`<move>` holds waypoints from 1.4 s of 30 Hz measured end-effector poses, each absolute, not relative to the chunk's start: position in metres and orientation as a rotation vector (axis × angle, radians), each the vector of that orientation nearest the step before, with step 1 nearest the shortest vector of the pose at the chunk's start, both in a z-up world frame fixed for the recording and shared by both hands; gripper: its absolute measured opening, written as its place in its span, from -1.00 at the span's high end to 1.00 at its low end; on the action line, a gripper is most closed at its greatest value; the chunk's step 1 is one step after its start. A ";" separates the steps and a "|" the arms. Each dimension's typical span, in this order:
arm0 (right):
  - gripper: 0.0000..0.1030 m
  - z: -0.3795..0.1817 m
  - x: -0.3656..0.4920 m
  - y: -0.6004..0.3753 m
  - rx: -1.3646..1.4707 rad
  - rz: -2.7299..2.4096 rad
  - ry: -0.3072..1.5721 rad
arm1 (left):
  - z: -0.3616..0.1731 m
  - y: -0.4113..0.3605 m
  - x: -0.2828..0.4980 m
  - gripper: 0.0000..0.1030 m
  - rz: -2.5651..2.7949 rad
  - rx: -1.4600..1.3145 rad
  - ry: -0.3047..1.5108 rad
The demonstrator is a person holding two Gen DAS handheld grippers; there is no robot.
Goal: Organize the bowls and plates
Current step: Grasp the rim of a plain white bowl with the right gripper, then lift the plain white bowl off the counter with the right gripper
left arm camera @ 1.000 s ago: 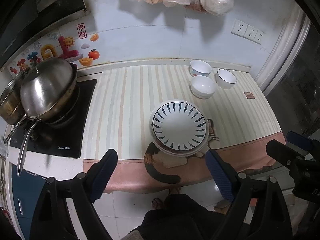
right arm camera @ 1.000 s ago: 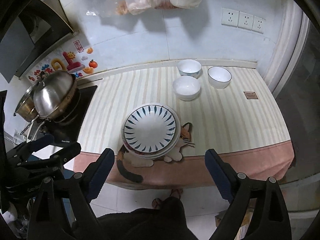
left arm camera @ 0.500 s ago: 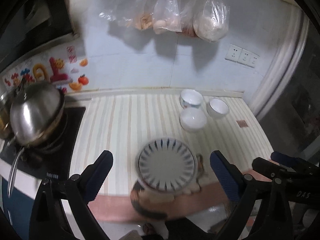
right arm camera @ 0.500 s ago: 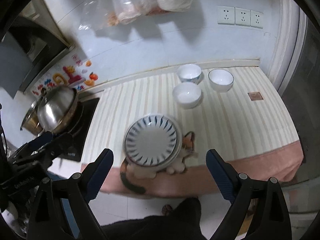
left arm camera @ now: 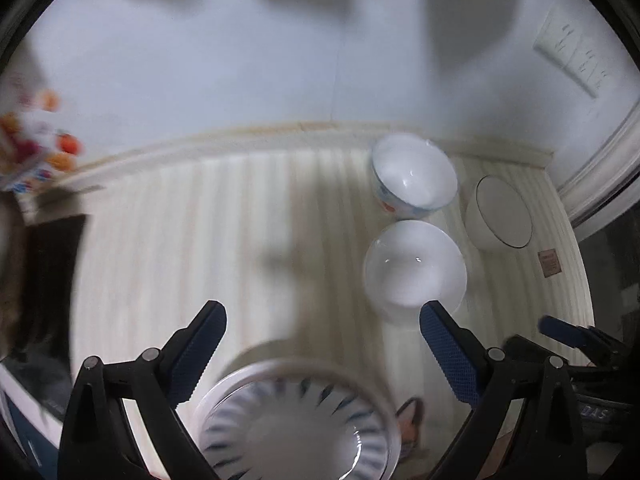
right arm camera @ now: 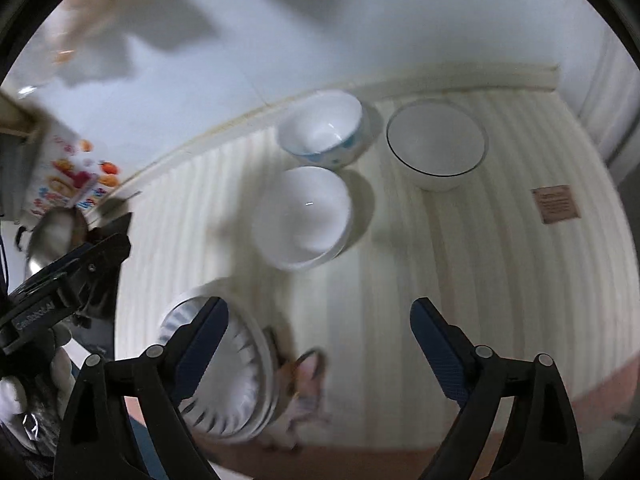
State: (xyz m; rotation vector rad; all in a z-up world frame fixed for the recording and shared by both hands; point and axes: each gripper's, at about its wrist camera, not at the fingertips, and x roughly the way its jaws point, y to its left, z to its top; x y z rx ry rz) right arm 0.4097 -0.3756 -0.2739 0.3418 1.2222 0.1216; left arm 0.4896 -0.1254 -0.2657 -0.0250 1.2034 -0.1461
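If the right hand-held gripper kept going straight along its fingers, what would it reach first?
Probably bare striped countertop, between the plain white bowl and the dark-rimmed bowl. The open right hand-held gripper holds nothing; blur leaves depth uncertain.

Left gripper (left arm camera: 320, 318) gapes above blurred, apparently stacked plates (left arm camera: 298, 420); three bowls (left arm camera: 414, 266) beyond.

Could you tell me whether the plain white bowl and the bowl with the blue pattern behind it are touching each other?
Cannot tell. In the right wrist view the plain white bowl and the blue-patterned bowl overlap at their rims, and the left wrist view is too blurred to show contact or a gap.
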 end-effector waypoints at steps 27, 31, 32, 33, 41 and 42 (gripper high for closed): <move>0.69 -0.383 0.505 -0.395 0.495 0.227 1.388 | -0.328 -0.194 0.528 0.44 -0.331 -0.034 1.409; 0.69 -0.367 0.484 -0.403 0.500 0.227 1.380 | -0.312 -0.203 0.507 0.44 -0.358 -0.023 1.399; 0.69 -0.363 0.478 -0.406 0.501 0.226 1.381 | -0.308 -0.209 0.498 0.44 -0.371 -0.007 1.396; 0.69 -0.359 0.472 -0.408 0.498 0.222 1.381 | -0.305 -0.215 0.490 0.44 -0.383 0.008 1.394; 0.69 -0.336 0.405 -0.446 0.487 0.184 1.395 | -0.307 -0.246 0.441 0.44 -0.453 0.020 1.427; 0.69 -0.336 0.397 -0.450 0.483 0.182 1.401 | -0.309 -0.248 0.436 0.44 -0.460 0.021 1.432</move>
